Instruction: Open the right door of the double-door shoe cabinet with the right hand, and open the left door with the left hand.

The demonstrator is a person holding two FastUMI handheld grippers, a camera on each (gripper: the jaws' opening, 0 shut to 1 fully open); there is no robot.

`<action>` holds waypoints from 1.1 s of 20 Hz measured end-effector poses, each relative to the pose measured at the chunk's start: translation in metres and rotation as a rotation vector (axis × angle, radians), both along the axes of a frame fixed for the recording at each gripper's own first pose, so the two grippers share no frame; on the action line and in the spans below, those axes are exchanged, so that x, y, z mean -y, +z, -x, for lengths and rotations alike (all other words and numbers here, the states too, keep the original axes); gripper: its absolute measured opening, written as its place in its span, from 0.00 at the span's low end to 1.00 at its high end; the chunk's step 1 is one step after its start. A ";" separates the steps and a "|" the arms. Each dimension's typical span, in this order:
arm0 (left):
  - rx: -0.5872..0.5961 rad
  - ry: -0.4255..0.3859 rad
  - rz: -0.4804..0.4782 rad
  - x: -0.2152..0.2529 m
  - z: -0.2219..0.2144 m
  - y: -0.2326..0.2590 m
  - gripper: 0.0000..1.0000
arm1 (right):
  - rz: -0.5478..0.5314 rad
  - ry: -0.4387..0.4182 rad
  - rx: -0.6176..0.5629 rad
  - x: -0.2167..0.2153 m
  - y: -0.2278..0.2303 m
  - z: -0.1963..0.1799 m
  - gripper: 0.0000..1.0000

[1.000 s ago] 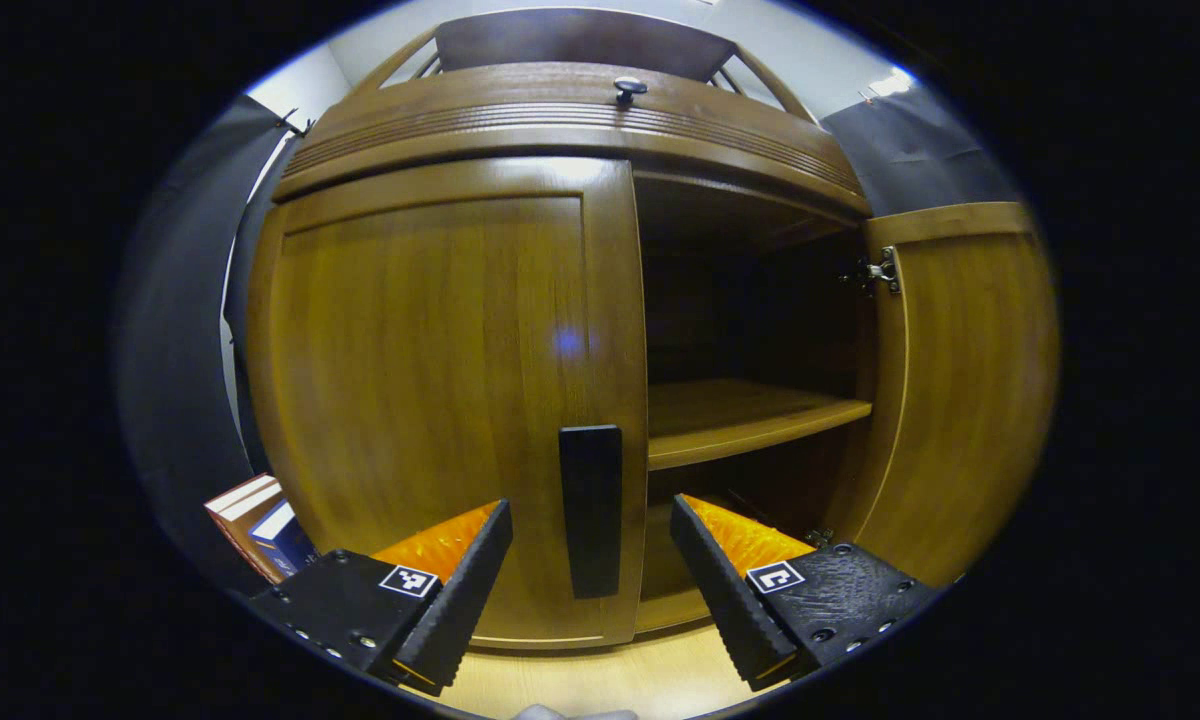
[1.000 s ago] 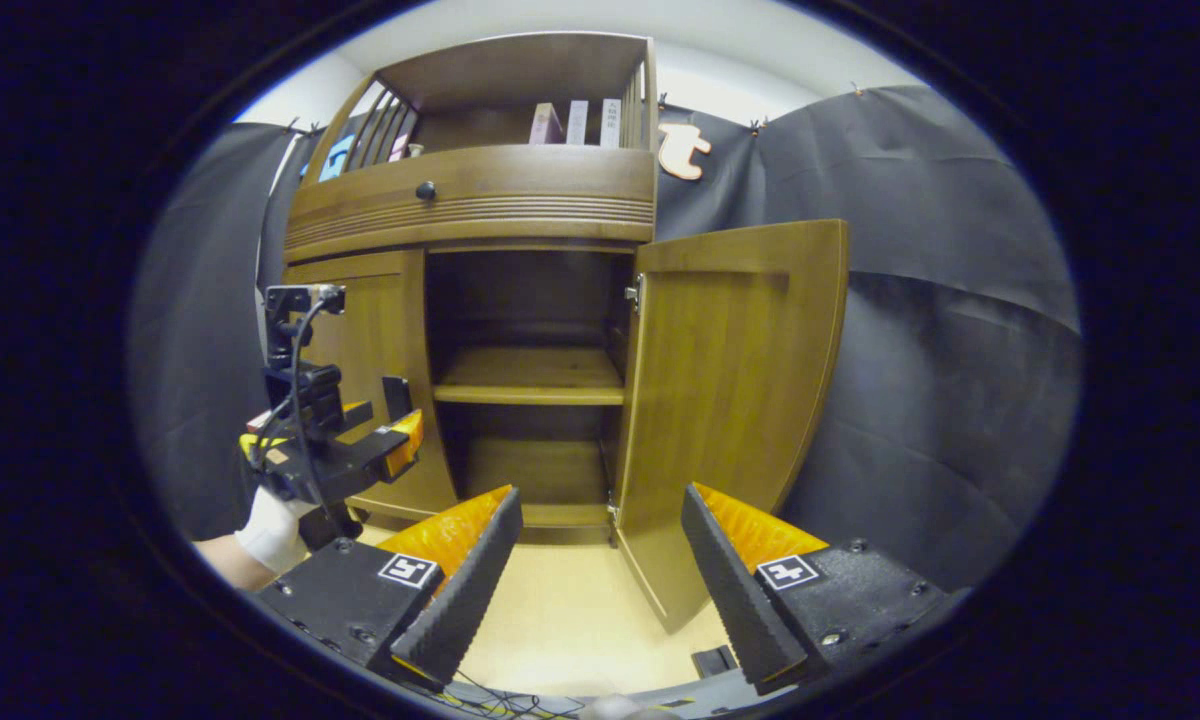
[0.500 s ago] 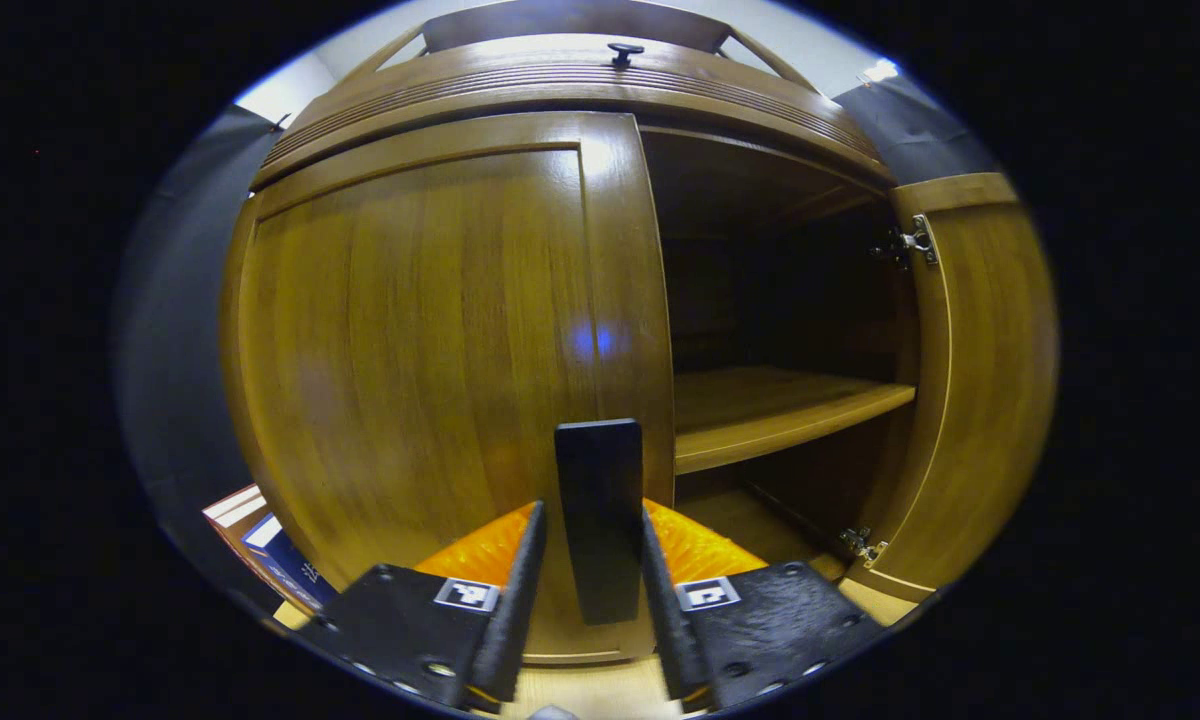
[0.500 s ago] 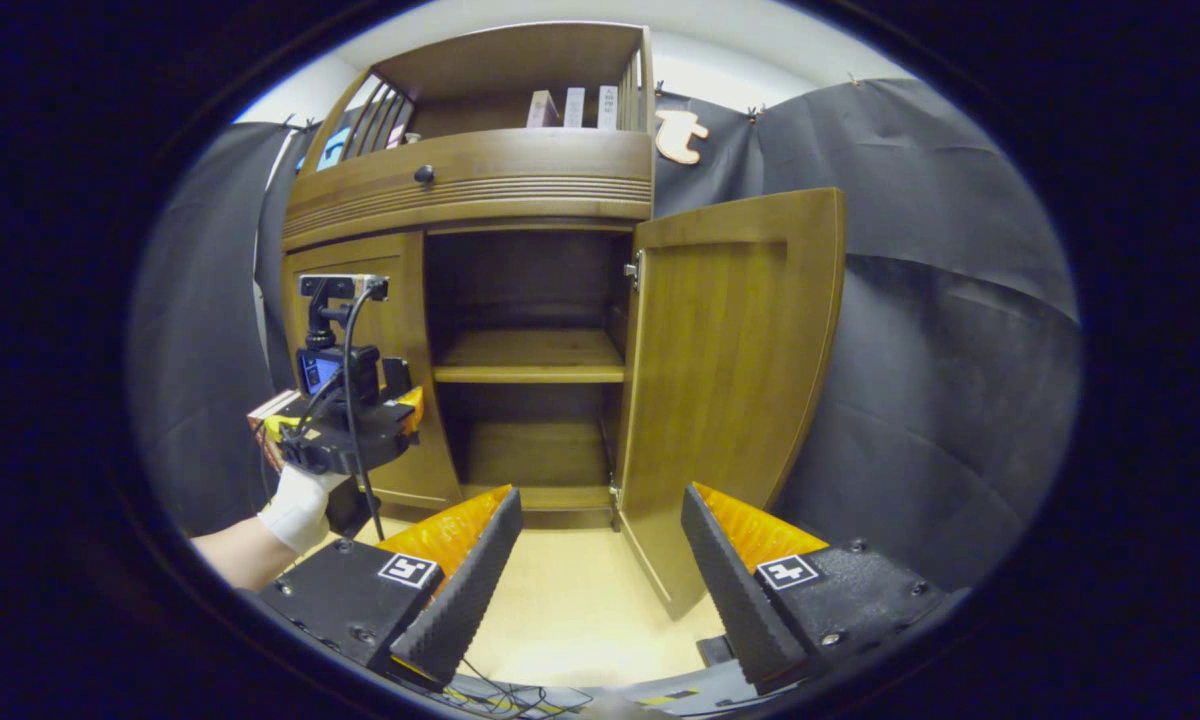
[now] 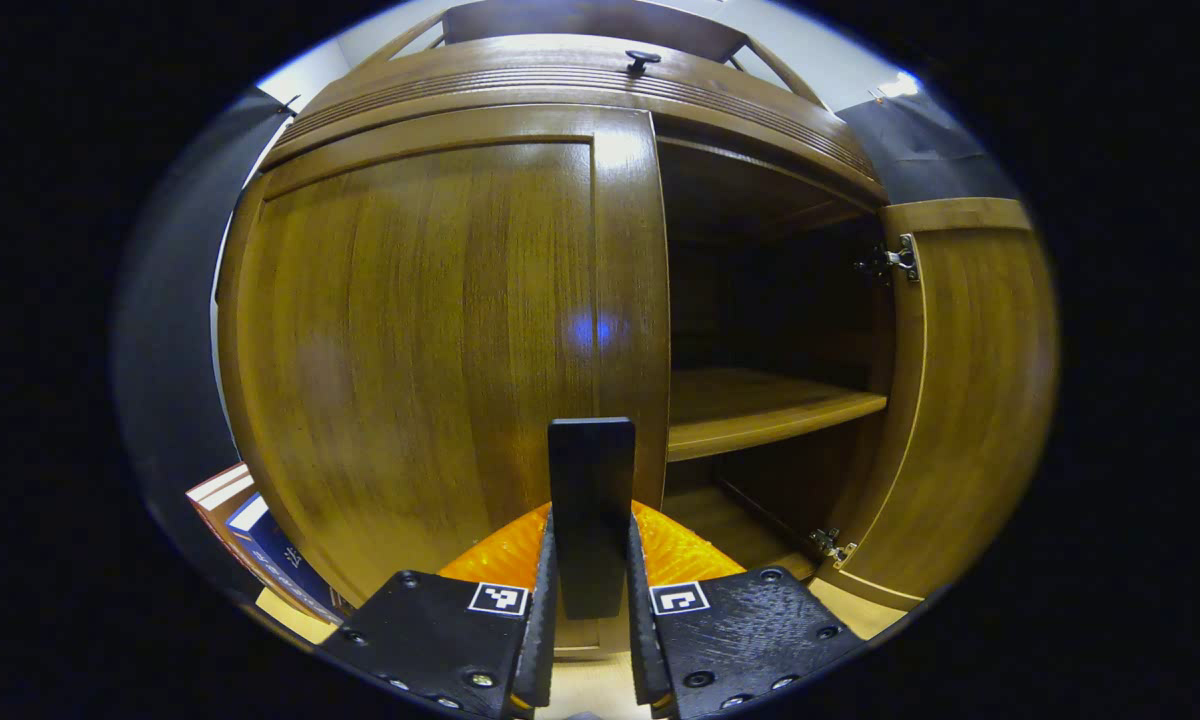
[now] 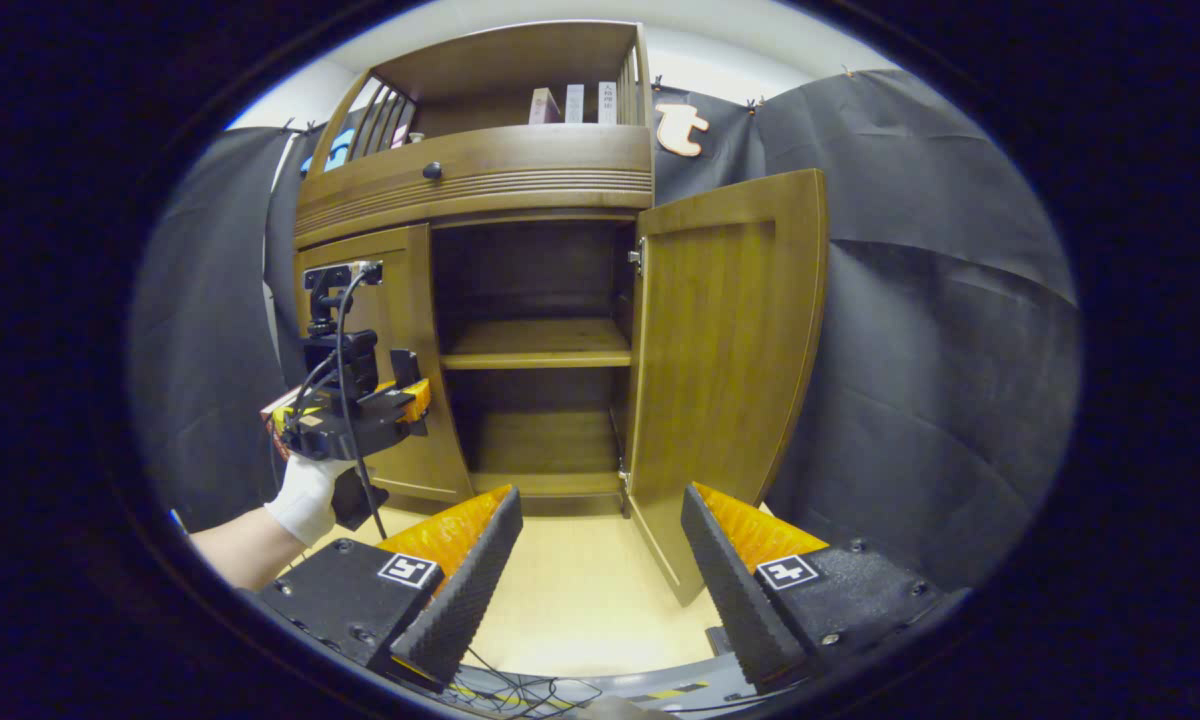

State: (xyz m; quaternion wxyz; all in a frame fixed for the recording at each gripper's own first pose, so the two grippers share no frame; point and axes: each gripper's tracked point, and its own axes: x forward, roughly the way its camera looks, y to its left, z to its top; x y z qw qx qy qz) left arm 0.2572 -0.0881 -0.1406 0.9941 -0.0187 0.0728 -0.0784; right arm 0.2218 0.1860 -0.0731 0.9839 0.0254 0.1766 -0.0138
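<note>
The brown wooden shoe cabinet [image 6: 480,185] stands ahead. In the left gripper view, its left door [image 5: 410,340] looks closed, and my left gripper [image 5: 590,540] is shut on that door's black upright handle [image 5: 590,480], one finger pressing each side. The right door [image 5: 970,400] is swung wide open, showing a dark interior with one shelf [image 5: 760,405]. In the right gripper view, my right gripper [image 6: 600,495] is open and holds nothing, hovering over the floor in front of the open right door [image 6: 725,350]. There the left gripper [image 6: 360,410] sits at the left door [image 6: 395,300], held by a gloved hand [image 6: 305,495].
Books [image 5: 260,540] lean on the floor left of the cabinet. A drawer with a dark knob [image 5: 642,60] runs above the doors, and more books [image 6: 570,103] stand on the top shelf. Cables [image 6: 520,690] lie on the pale floor [image 6: 580,600] near me.
My left gripper moved in and went from open to shut on the left door's handle. The right gripper stayed open and drew back slightly from the open right door.
</note>
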 end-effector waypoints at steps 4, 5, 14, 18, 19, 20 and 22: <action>0.003 -0.001 0.007 -0.003 0.021 0.000 0.30 | 0.000 0.026 -0.013 -0.005 -0.006 0.013 1.00; 0.010 -0.004 0.002 -0.005 0.028 -0.001 0.30 | -0.001 0.034 -0.015 -0.006 -0.006 0.016 1.00; 0.017 0.007 0.020 -0.024 0.073 -0.002 0.30 | -0.001 0.093 -0.026 -0.018 -0.013 0.038 1.00; 0.018 0.011 0.016 -0.039 0.098 -0.001 0.30 | -0.018 0.098 -0.031 -0.018 -0.017 0.046 1.00; 0.019 0.013 0.016 -0.044 0.104 -0.001 0.30 | -0.017 0.100 -0.033 -0.018 -0.018 0.047 1.00; 0.022 0.015 0.009 -0.049 0.110 -0.002 0.30 | -0.017 0.103 -0.031 -0.017 -0.018 0.047 1.00; 0.021 0.026 -0.002 -0.059 0.122 -0.002 0.30 | -0.018 0.112 -0.028 -0.020 -0.017 0.047 1.00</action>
